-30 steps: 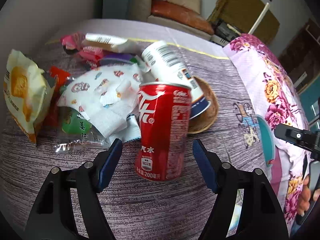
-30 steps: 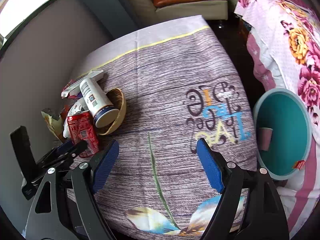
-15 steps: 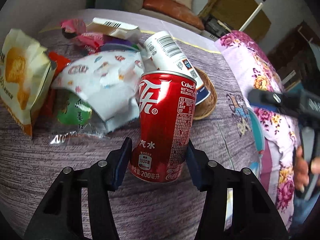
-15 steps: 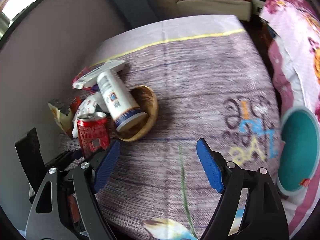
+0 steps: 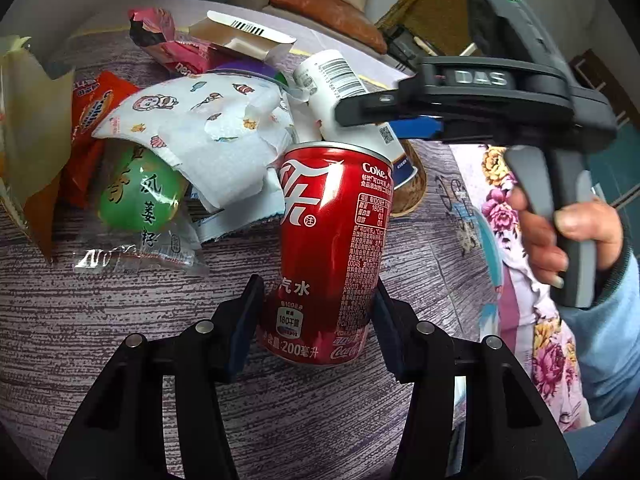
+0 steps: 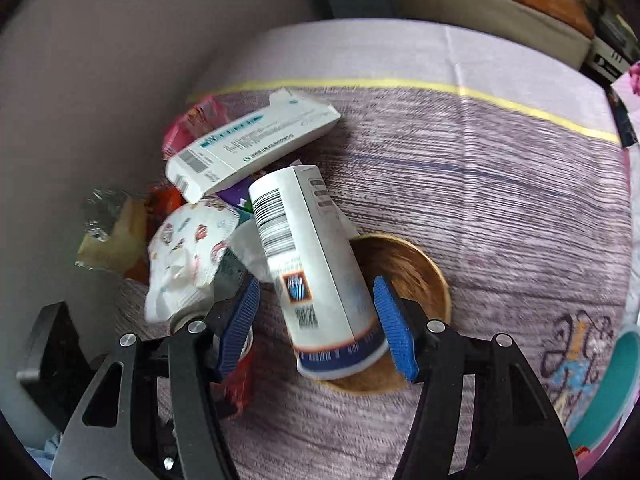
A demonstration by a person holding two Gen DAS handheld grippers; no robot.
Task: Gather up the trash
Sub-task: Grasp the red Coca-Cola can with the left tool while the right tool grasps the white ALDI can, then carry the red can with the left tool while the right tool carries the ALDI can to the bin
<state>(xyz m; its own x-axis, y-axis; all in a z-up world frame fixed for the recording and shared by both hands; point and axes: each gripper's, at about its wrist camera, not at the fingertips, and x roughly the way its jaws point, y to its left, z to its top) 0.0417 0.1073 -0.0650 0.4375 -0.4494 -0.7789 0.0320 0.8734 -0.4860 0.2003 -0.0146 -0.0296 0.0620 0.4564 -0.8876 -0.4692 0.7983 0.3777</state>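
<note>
Left gripper point(image 5: 316, 326): clenched on the can point(image 5: 332, 248), one blue pad pressed to each side of its lower half.
Can: red, upright on the purple tablecloth point(image 5: 120, 340), in front of the litter pile.
Right gripper point(image 6: 318, 326): jaws closing around the cup point(image 6: 316, 268); a gap shows at the left pad, and contact at the right pad cannot be told through the blur.
Cup: white paper, barcode on its side, lying tilted with its blue-banded end inside the bowl point(image 6: 424, 276).
Bowl: brown, shallow, on the tablecloth right of the pile.
Pile: white carton point(image 6: 252, 140), printed tissue point(image 5: 200, 128), green-labelled clear packet point(image 5: 140, 208), orange wrapper point(image 5: 96, 108), pink wrapper point(image 5: 160, 36), yellow bag point(image 5: 28, 128).
Hand point(image 5: 560, 232): gripping the right gripper's grey handle, blue sleeve at the wrist.
Bin point(image 6: 612, 388): teal, at the table's right edge.
</note>
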